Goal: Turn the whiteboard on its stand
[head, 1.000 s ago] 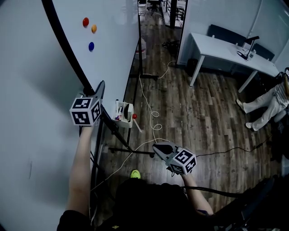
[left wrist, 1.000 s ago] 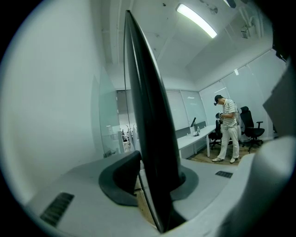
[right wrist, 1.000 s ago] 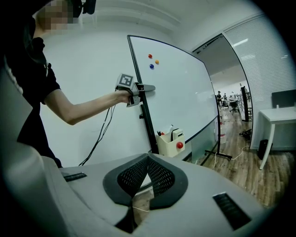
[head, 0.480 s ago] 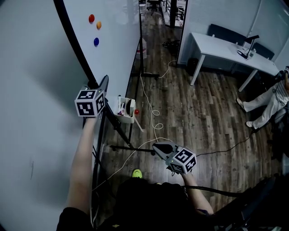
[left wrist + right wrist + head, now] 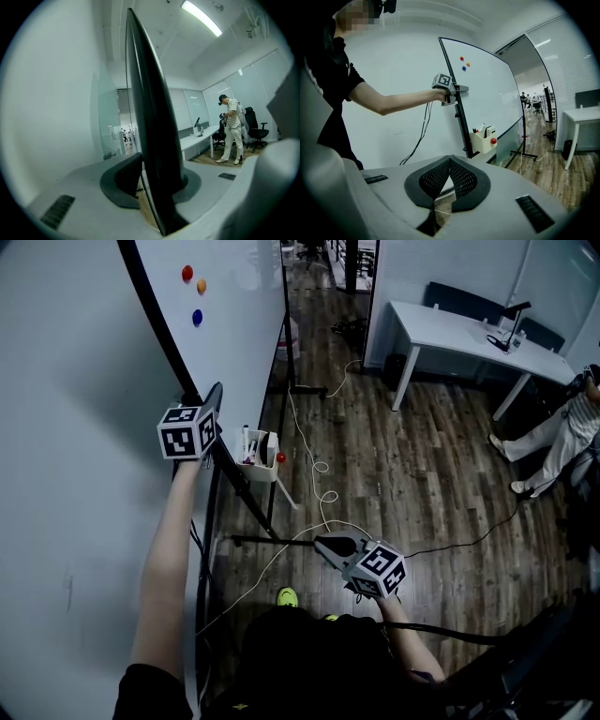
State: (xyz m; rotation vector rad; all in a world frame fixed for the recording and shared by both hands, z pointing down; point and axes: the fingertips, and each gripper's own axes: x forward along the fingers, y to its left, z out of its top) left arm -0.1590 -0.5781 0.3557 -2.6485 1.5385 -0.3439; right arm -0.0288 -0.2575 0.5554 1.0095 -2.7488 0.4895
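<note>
head view with both gripper views. the whiteboard (image 5: 234, 334) is standing on its stand (image 5: 267, 541) at the person's left, above the wooden floor (image 5: 403, 474), and its black edge (image 5: 150, 117) is running slantwise through the head view. the left claw (image 5: 208, 404) is reaching out on a stretched arm and is clamping that black edge, with one pad lying on each side of it; the left gripper view is showing the edge rising straight up between the jaws. the right claw (image 5: 323, 542) is hanging low in front of the person, well apart from the board, with its tips pressing together on nothing. a red magnet (image 5: 187, 273), an orange magnet (image 5: 201, 285) and a blue magnet (image 5: 197, 317) are sitting high on the white face. a pale holder box (image 5: 258, 460) is hanging at the board's lower edge, carrying markers and a red knob (image 5: 279, 457). a white cable (image 5: 314, 470) is looping over the floor beside the stand. a white desk (image 5: 469, 334) is standing at the far right, and a second person (image 5: 562, 442) is standing near it.
</note>
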